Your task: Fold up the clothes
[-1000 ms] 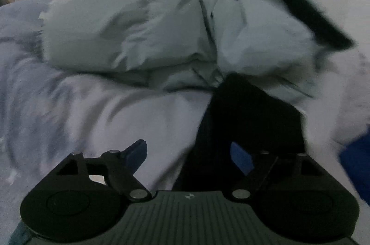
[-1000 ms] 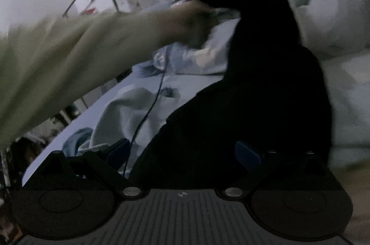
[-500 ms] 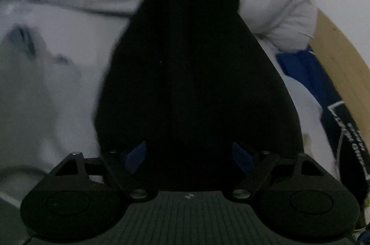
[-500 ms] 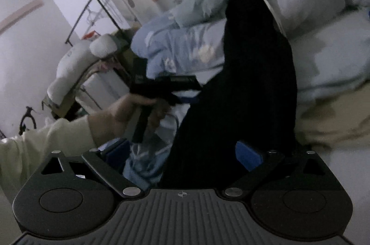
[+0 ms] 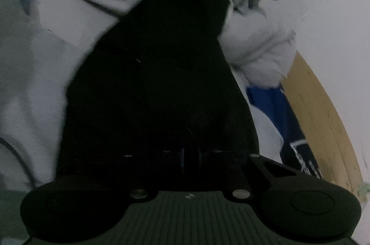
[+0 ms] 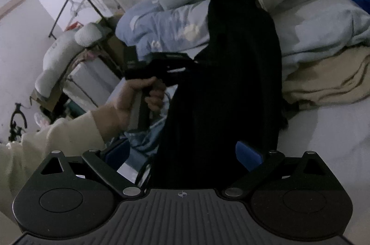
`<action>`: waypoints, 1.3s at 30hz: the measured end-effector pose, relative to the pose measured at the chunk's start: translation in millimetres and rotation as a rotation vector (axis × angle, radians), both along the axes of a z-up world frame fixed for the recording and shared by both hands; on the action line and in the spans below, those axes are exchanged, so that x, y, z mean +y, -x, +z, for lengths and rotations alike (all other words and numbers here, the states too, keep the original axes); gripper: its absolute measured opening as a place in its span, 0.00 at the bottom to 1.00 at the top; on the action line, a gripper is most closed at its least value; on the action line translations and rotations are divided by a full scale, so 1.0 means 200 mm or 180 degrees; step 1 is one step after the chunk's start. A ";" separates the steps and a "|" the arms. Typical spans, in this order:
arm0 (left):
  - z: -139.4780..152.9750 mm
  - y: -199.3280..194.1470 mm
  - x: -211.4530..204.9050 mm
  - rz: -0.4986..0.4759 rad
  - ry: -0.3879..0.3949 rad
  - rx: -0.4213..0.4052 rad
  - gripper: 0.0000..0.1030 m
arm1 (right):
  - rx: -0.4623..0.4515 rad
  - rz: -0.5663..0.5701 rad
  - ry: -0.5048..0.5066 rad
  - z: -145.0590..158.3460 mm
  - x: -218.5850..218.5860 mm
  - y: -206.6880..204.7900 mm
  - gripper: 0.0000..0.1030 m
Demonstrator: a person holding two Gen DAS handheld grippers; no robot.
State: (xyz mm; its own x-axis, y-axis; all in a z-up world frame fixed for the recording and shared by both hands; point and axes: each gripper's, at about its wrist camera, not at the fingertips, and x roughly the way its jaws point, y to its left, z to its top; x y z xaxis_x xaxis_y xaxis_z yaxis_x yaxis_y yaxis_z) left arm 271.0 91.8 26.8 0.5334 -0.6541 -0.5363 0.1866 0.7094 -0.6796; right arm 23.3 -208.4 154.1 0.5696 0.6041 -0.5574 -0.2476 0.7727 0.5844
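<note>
The bed (image 6: 328,152) spreads beneath me, heaped at its far side with a pale blue duvet (image 6: 166,27) and a tan blanket (image 6: 328,81) on the right. A long black garment (image 6: 222,87) lies stretched across the bedding, running from the duvet heap toward both my cameras. A wooden bed frame (image 5: 323,120) curves along the right edge of my left view, with a blue cloth (image 5: 270,104) beside it. My right gripper (image 6: 182,154) stands wide apart, blue pads either side of the garment's near end, not pressing it. My left gripper (image 5: 189,158) has its jaws drawn together on the garment's left edge; from the right view, my left hand (image 6: 136,99) holds its handle.
</note>
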 end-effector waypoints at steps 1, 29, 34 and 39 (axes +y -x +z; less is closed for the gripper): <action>0.03 0.03 0.01 0.0047 -0.0010 -0.0031 0.10 | 0.0002 0.0001 0.0009 0.00 0.00 0.01 0.96; 0.13 0.81 0.51 0.0498 -0.0614 0.0197 0.87 | 0.0552 0.0426 0.0352 -0.43 0.10 0.43 0.96; 0.30 1.29 0.77 0.1007 -0.0715 -0.0014 0.87 | 0.0770 0.0868 0.0307 -0.49 0.18 0.60 0.95; 0.53 1.67 0.95 0.1403 -0.1096 -0.0326 0.87 | 0.0610 0.1493 0.0487 -0.46 0.29 0.75 0.94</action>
